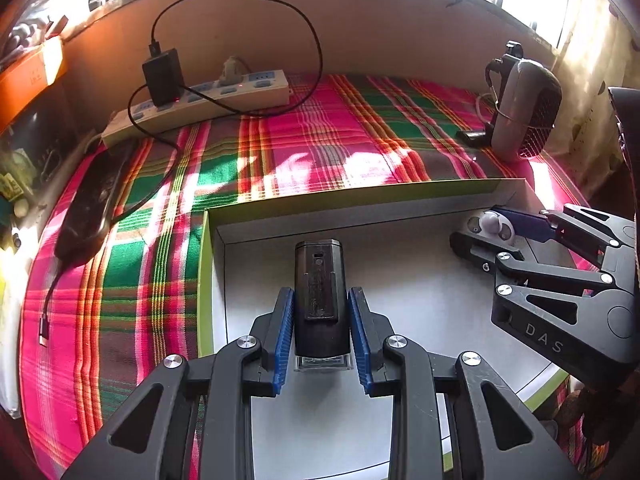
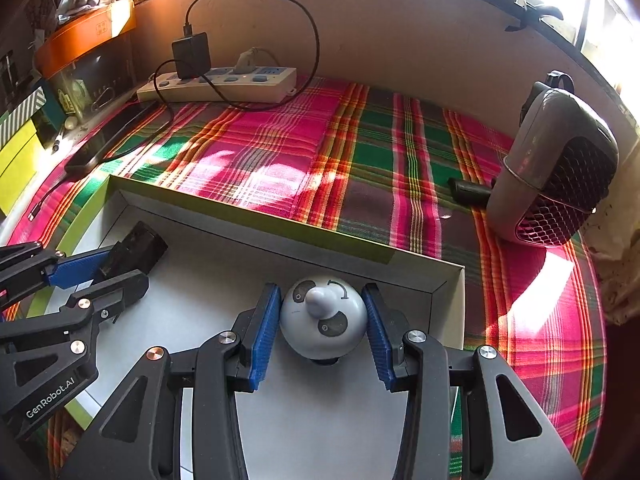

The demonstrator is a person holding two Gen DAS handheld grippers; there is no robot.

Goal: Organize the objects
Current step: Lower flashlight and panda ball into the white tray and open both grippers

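A shallow white box with a green rim (image 1: 202, 264) (image 2: 248, 210) lies on the plaid cloth. My left gripper (image 1: 320, 308) is shut on a black rectangular device (image 1: 319, 292) and holds it inside the box at its left end; it also shows in the right wrist view (image 2: 138, 250). My right gripper (image 2: 322, 304) is shut on a grey-white round panda-face toy (image 2: 322, 318) inside the box near its right wall. The toy also shows in the left wrist view (image 1: 490, 222) between the right gripper's fingers (image 1: 524, 224).
A white power strip (image 1: 192, 106) (image 2: 224, 84) with a black charger (image 1: 162, 76) and looping cable sits at the back. A black phone (image 1: 90, 204) (image 2: 110, 140) lies left. A grey speaker-like device (image 1: 526, 114) (image 2: 556, 168) stands right. Orange box (image 2: 86, 36) at far left.
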